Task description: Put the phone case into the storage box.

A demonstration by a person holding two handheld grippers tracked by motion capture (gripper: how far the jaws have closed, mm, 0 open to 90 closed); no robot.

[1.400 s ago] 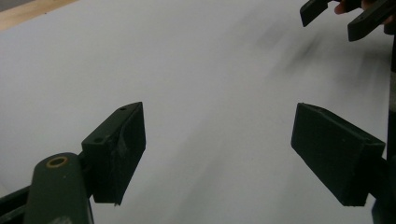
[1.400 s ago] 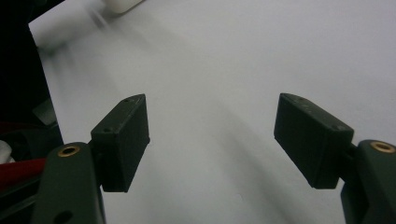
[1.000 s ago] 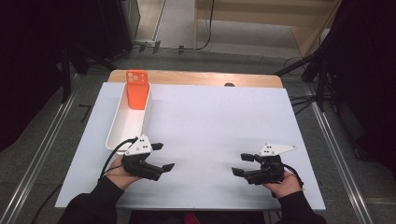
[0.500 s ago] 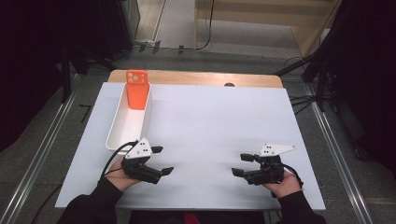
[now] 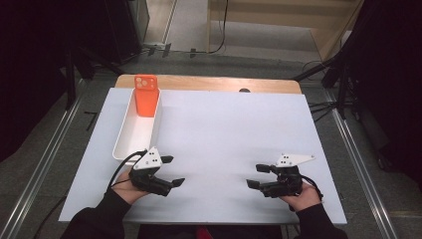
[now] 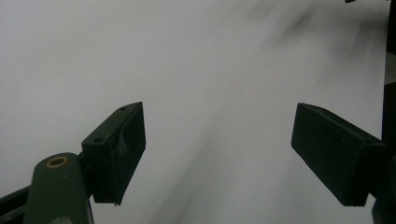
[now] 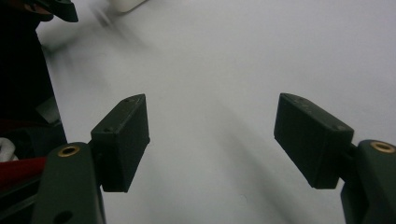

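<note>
An orange phone case (image 5: pixel 146 95) leans upright against the far end of a long white tray (image 5: pixel 128 139) at the table's left. My left gripper (image 5: pixel 172 171) rests low over the white tabletop just in front of the tray's near end, jaws wide apart and empty (image 6: pixel 217 154). My right gripper (image 5: pixel 256 176) sits near the front right of the table, pointing left, also open with only bare tabletop between its jaws (image 7: pixel 212 142).
The white table surface (image 5: pixel 224 129) stretches between the two grippers. A wooden strip (image 5: pixel 209 83) runs along the far edge. Metal rails (image 5: pixel 42 164) flank the table on the floor. The left gripper's tip (image 7: pixel 58 9) peeks into the right gripper view's top left.
Both hands stayed near the front edge; the left gripper shifted slightly, and both gripper views are motion-blurred. Jaws remain apart.
</note>
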